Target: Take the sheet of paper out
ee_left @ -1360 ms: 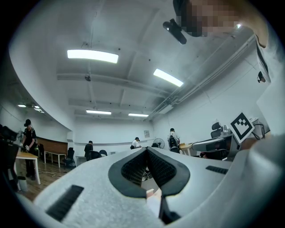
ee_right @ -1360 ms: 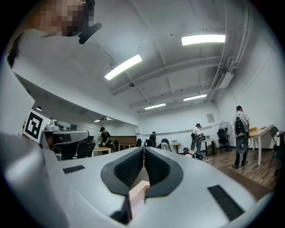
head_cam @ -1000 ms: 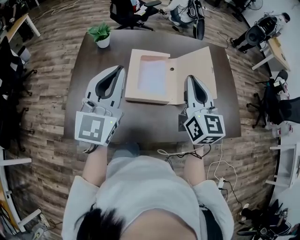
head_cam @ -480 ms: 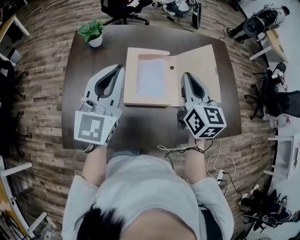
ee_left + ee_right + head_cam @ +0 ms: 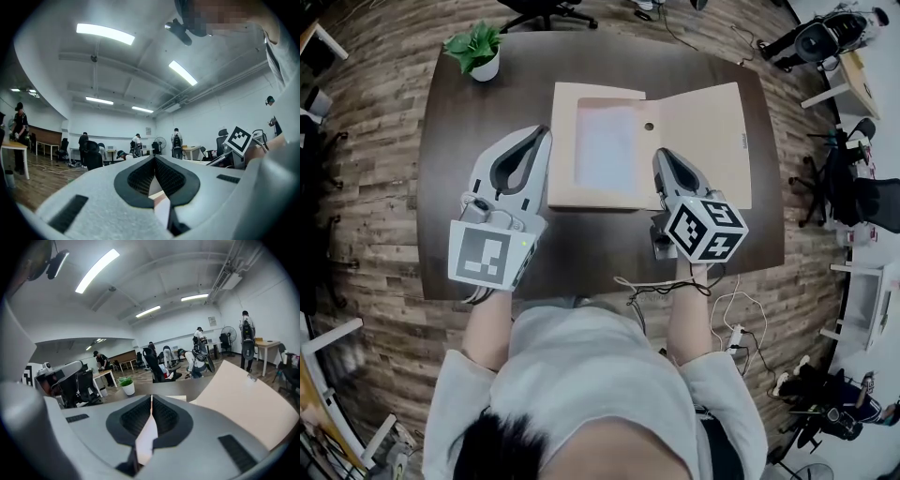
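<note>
Sheet of paper (image 5: 605, 145) lies in the open box (image 5: 703, 122) on the table (image 5: 450, 141). My left gripper (image 5: 542, 135) sits at its nine o'clock and my right gripper (image 5: 661, 156) at four o'clock, both with jaws closed and empty. Approach step, I judge; next I must part the jaws at a paper edge.

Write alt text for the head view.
An open tan cardboard box file holding a white sheet of paper lies on a dark brown table. The left hand-held gripper and right hand-held gripper, both shut, point at it from the near side; a green potted plant stands at the far left corner.
</note>
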Available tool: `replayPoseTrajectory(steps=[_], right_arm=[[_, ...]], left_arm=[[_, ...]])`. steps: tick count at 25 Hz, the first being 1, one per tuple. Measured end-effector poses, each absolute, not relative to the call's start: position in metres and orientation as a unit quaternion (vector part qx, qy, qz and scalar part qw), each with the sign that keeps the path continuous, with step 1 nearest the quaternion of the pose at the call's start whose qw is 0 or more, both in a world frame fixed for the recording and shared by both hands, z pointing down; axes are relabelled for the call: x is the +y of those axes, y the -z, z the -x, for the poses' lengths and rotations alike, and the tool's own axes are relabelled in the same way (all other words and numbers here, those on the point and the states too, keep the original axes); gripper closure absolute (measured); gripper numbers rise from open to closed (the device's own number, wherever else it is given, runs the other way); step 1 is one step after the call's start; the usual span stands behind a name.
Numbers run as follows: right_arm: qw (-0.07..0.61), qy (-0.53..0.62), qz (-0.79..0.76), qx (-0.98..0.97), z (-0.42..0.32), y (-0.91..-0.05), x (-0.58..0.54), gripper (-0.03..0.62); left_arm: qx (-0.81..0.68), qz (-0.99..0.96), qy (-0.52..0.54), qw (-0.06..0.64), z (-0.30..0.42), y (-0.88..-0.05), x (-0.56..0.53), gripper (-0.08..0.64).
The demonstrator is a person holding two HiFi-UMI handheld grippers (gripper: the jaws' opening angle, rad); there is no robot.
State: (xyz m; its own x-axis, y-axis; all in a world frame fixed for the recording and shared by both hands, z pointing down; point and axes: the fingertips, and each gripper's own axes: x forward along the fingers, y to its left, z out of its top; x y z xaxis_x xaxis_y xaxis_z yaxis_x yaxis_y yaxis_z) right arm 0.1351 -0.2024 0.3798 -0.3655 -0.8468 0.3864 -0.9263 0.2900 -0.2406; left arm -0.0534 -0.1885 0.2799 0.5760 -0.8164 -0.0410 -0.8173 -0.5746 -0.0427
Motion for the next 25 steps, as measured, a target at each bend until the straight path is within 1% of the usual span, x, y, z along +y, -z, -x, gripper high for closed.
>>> replayPoseTrajectory(steps=[6, 13, 22, 25], right_arm=[[0.115, -0.267, -0.551, -0.782, -0.135, -0.419, -0.211, 0.577], [0.154, -0.299, -0.545, -0.768, -0.137, -0.454, -0.224, 0.575], [0.172, -0.349, -0.536, -0.749, -0.144, -0.491, -0.247, 0.571], [0.176, -0.369, -0.536, -0.739, -0.147, -0.504, -0.255, 0.554]], left_arm=[[0.461, 0.887, -0.003, 0.016, 0.059, -0.293, -0.198, 0.563], [0.462, 0.887, 0.000, 0.003, 0.066, -0.304, -0.211, 0.563], [0.460, 0.888, 0.004, -0.006, 0.072, -0.316, -0.224, 0.563], [0.461, 0.888, 0.006, -0.011, 0.074, -0.320, -0.231, 0.563]])
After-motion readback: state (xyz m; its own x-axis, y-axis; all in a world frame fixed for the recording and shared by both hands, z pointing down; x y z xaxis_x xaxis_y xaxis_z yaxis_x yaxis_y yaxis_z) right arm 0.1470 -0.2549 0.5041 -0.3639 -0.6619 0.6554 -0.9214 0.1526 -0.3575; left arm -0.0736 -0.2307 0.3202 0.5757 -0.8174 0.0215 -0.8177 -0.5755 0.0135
